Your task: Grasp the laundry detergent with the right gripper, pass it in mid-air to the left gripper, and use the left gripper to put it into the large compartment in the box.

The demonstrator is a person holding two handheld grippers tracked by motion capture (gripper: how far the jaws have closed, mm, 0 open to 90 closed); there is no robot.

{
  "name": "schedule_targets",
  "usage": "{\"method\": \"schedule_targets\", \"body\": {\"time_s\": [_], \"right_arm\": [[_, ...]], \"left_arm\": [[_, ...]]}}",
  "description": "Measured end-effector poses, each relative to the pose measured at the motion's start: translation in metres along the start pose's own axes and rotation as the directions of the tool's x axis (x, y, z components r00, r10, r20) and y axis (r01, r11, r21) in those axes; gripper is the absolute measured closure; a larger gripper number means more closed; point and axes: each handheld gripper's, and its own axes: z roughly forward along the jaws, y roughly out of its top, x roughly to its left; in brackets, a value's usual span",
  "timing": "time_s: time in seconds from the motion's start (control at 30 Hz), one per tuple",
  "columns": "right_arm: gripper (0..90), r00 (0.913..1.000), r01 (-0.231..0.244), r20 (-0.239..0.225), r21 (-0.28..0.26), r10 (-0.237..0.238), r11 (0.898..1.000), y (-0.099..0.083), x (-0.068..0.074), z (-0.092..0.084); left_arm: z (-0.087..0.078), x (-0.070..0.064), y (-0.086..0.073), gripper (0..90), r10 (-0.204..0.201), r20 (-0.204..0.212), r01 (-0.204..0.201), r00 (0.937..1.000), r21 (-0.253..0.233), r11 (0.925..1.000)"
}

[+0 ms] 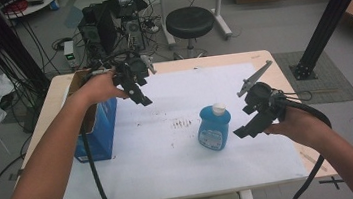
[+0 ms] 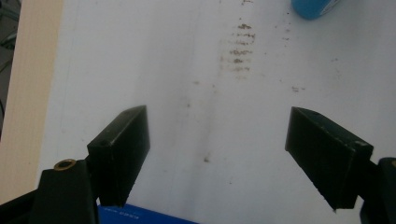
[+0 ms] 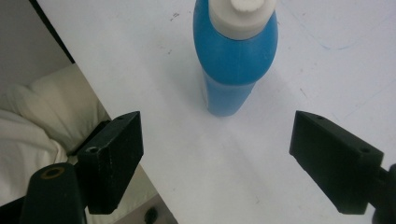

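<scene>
Bottle (image 1: pixel 214 127) upright mid-worktop (image 1: pixel 182 169), untouched. Our right gripper (image 1: pixel 253 116) just beside it, fingers spread, nothing between — grasp not yet made. Left gripper (image 1: pixel 138 86) spread, idle near box (image 1: pixel 99 133).

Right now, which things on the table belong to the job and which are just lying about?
Job in hand:
blue bottle, standing upright
right tool, open beside it

Lying about:
blue box at the table's left edge
brown smudges on the white sheet

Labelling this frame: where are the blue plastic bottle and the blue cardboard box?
Blue plastic bottle (image 1: pixel 214 130): high view, on its label.
Blue cardboard box (image 1: pixel 99 134): high view, on its blue side wall.
</scene>
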Motion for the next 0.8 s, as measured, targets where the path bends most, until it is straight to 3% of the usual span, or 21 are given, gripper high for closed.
{"method": "schedule_targets", "body": {"time_s": [0.4, 0.6, 0.8], "right_arm": [[17.6, 0.9997, -0.024, 0.008, -0.116, 0.025, 0.993, -0.016, -0.004, 0.013], [17.1, 0.9994, -0.032, 0.002, -0.199, 0.034, 0.98, -0.026, -0.007, 0.022], [16.2, 0.9994, -0.034, 0.003, -0.245, 0.035, 0.969, -0.032, -0.01, 0.029]], "left_arm": [[0.001, 0.0, 0.0, 22.4, 0.0, 0.001, 0.0, 1.0, 0.004, 1.0], [0.001, 0.001, -0.001, 22.4, 0.001, -0.002, -0.001, 1.0, 0.004, 1.0], [0.001, 0.001, -0.001, 22.4, -0.002, -0.002, 0.002, 1.0, 0.002, 1.0]]}}
